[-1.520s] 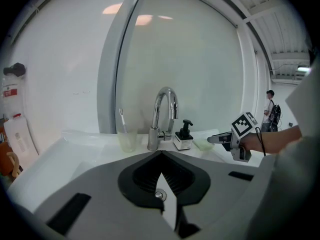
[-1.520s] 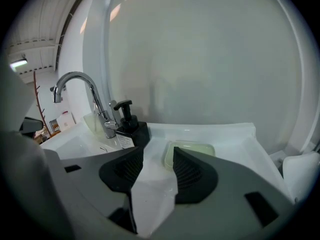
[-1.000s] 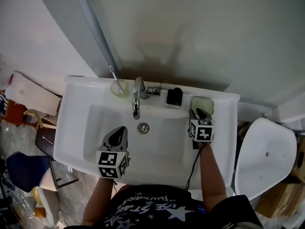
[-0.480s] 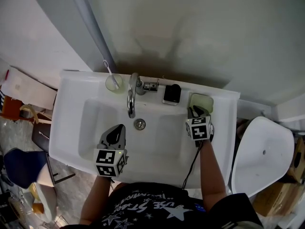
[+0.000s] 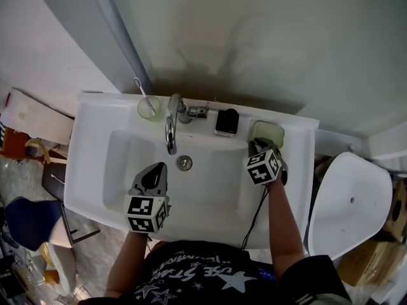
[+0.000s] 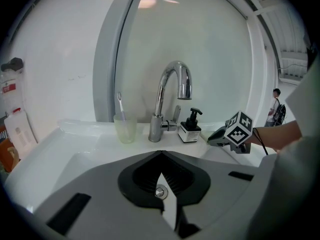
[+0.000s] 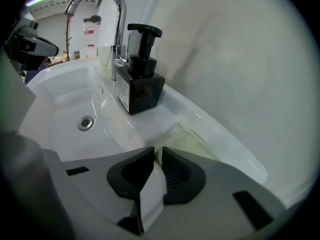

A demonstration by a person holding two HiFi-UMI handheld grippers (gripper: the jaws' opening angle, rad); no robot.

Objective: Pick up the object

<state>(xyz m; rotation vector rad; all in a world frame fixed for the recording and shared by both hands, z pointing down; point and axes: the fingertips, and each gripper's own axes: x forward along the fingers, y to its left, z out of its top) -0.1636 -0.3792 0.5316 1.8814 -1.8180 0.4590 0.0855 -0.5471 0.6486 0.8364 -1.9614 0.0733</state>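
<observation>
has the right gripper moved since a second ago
No: the right gripper stays at the near edge of the soap dish, jaws closing with its rim between them.

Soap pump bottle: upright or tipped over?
Upright: the black pump bottle stands on its base on the sink ledge, pump head on top.

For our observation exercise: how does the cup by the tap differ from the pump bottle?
The cup is pale and see-through; the pump bottle is black. The cup is round and open-topped, holding a toothbrush; the bottle is boxy, pump-capped. Both stand upright on the back ledge of the sink.
</observation>
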